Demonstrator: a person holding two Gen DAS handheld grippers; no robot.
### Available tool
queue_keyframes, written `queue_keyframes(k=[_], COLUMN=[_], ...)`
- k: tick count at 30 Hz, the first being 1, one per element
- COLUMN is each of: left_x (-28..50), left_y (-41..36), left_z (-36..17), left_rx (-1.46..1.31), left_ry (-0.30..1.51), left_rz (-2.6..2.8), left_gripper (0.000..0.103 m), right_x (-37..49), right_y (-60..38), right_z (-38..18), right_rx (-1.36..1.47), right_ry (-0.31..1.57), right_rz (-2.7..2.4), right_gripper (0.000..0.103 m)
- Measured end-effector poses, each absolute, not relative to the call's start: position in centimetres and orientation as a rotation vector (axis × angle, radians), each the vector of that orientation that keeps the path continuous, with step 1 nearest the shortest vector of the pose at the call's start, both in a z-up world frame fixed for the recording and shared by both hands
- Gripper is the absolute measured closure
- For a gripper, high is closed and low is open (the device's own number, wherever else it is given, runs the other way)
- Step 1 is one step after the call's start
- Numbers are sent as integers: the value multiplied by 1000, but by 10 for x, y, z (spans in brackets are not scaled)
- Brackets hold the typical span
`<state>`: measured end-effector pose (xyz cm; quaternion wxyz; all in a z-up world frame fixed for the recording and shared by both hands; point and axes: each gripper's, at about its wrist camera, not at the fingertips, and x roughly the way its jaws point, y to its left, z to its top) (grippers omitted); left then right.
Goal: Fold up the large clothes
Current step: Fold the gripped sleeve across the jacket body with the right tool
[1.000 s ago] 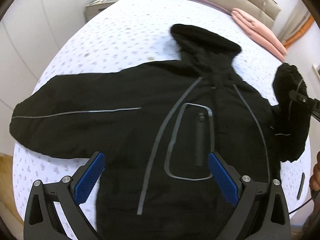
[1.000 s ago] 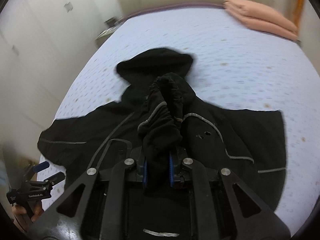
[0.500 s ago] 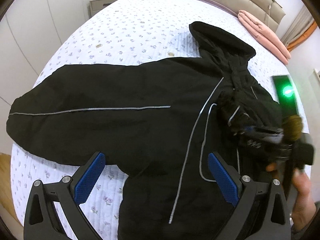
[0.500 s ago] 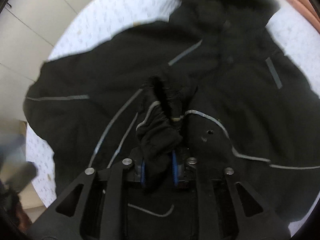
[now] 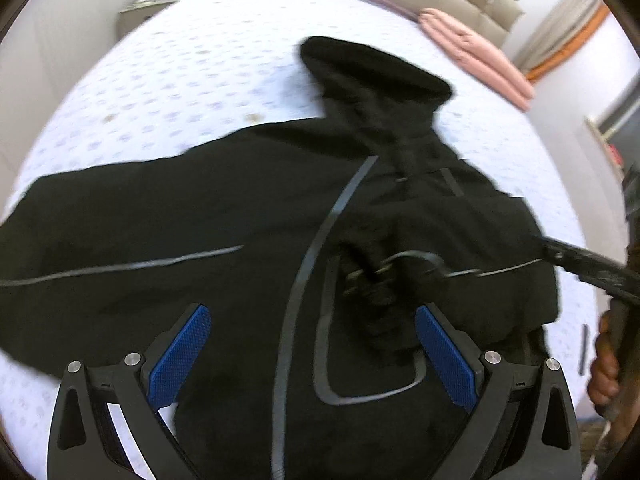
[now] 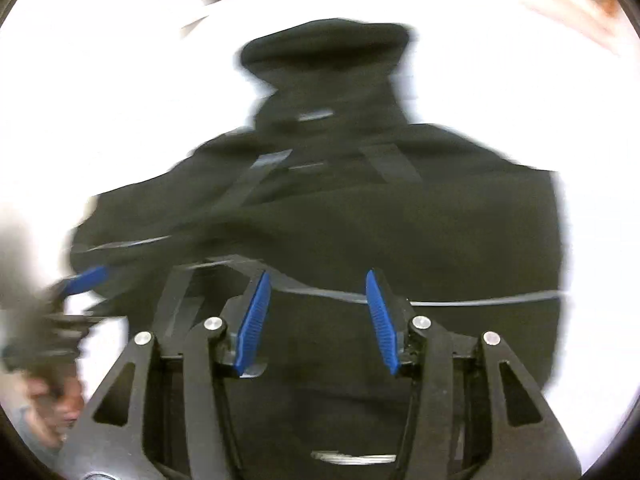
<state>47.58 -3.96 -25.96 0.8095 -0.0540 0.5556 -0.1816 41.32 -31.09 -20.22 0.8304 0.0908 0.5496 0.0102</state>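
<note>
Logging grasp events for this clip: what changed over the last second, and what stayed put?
The right gripper let go of the jacket's right sleeve: a second ago its jaws were shut on the cuff, now they stand open and empty. The sleeve, carried leftward, lies folded across the jacket chest. The left gripper stayed open above the jacket; the left sleeve stayed spread on the bed.

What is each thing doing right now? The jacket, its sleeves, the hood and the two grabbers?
Black jacket: lying flat on the bed.
Right sleeve: folded across the chest.
Left sleeve: spread out sideways, unfolded.
Hood: lying flat, unfolded.
Left gripper: jaws open, empty.
Right gripper: jaws open, empty.
</note>
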Motion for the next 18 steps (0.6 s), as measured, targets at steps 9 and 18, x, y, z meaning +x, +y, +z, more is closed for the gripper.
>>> queue_keyframes(k=[9,18], left_x=[505,507], left_y=[-83,-95], left_z=[-303,-339], left_rx=[-199,-210], left_ry=[1281,1378], left_rz=[-505,-519], left_gripper=[7,67], right_x=[415,417], right_y=[-367,-391], right_z=[-323,-330], right_rx=[349,433], right_ry=[1358,1365], right_rz=[-83,-46], right_gripper=[99,103])
